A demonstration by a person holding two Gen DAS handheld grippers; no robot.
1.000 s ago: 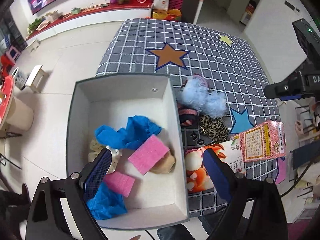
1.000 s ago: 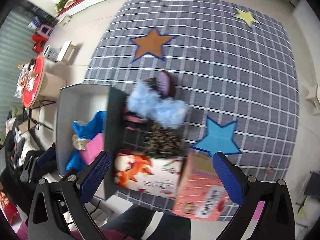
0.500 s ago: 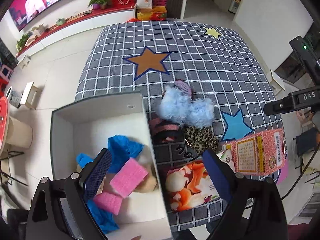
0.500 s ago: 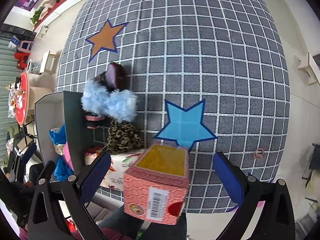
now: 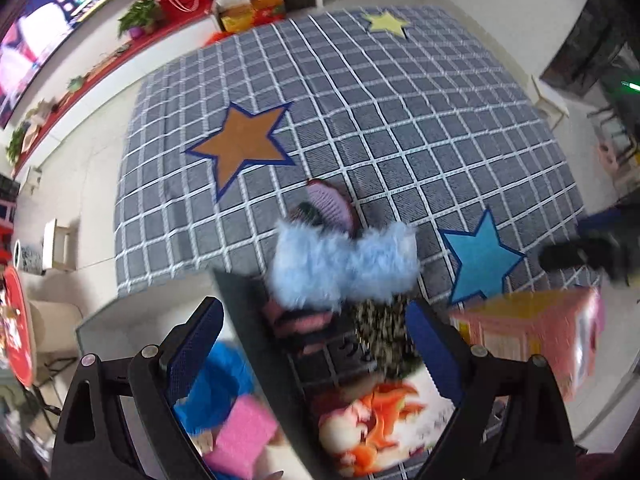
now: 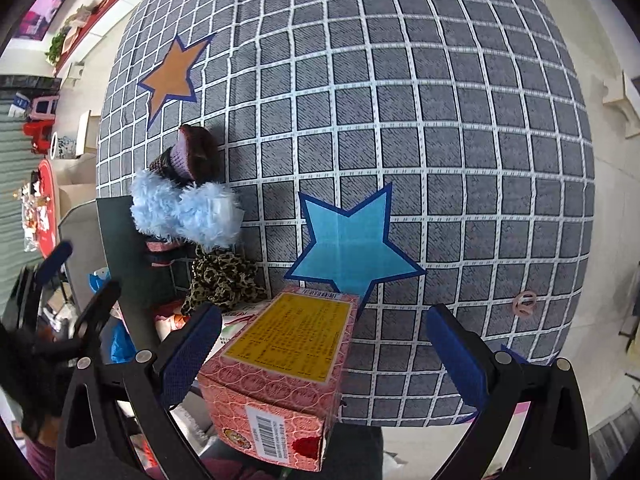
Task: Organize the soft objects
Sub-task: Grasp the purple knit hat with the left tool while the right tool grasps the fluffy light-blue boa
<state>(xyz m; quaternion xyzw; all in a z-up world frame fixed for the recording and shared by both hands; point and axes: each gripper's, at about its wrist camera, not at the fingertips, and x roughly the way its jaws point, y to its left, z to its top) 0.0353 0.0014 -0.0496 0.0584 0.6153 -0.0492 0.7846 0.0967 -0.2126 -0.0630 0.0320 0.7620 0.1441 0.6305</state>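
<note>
Left gripper (image 5: pixel 312 344): jaws wide, holding nothing, over the grey bin's (image 5: pixel 256 320) wall.
Right gripper (image 6: pixel 324 348): jaws wide, empty.
Blue fluffy slippers (image 6: pixel 184 212): just beside the bin.

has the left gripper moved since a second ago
Yes. The left gripper has swung right, off the grey storage box toward the fluffy light-blue slippers.
</note>
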